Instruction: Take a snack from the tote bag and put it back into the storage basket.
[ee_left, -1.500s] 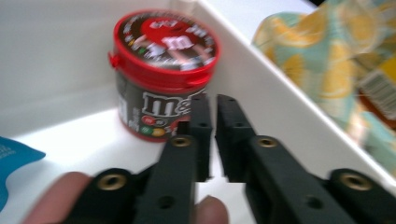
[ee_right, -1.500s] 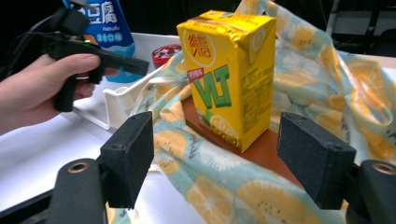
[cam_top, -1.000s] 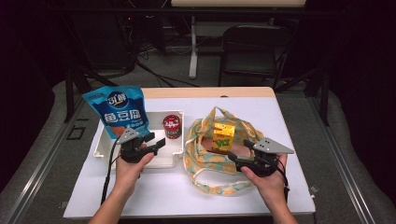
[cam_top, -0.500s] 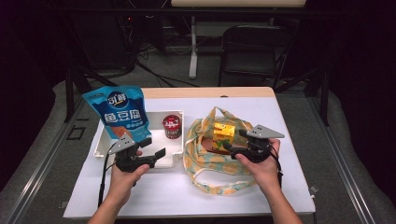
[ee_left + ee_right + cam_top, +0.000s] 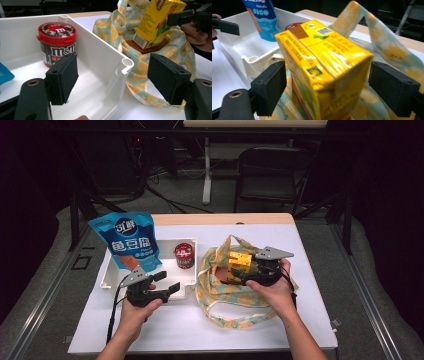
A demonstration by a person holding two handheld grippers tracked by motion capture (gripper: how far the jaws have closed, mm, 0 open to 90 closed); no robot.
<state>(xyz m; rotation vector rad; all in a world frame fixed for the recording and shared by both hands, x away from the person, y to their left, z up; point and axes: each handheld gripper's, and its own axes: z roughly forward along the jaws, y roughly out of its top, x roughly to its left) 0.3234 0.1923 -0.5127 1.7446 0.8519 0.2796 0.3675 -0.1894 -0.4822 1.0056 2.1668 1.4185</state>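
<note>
Two hand-held grippers work over a white counter (image 5: pixel 310 320), seen from the high view and from each gripper's own view. On the person's right, the right gripper (image 5: pixel 239 276) reaches into a lemon-print cloth bag (image 5: pixel 220 300) that lies open on the counter; a yellow drink carton (image 5: pixel 322 65) stands tilted inside the bag, above a brown item whose kind cannot be told. In the right gripper view the fingers (image 5: pixel 270 87) stand apart on either side of the carton, a gap showing at each pad, so the carton is between them but not clamped; these fingers have just been opening. On the person's left, the left gripper (image 5: pixel 167 284) hovers at the near right corner of a white plastic tray (image 5: pixel 105 62), just beside the bag. Its fingers (image 5: pixel 63 77) are apart and hold nothing, one over the tray's floor and the other outside the wall, over the bag's edge. Inside the tray a red-lidded M&M's tub (image 5: pixel 57 42) stands upright near the far wall, and a blue snack pouch (image 5: pixel 127 242) stands upright at the tray's left end, well apart from the carton.
</note>
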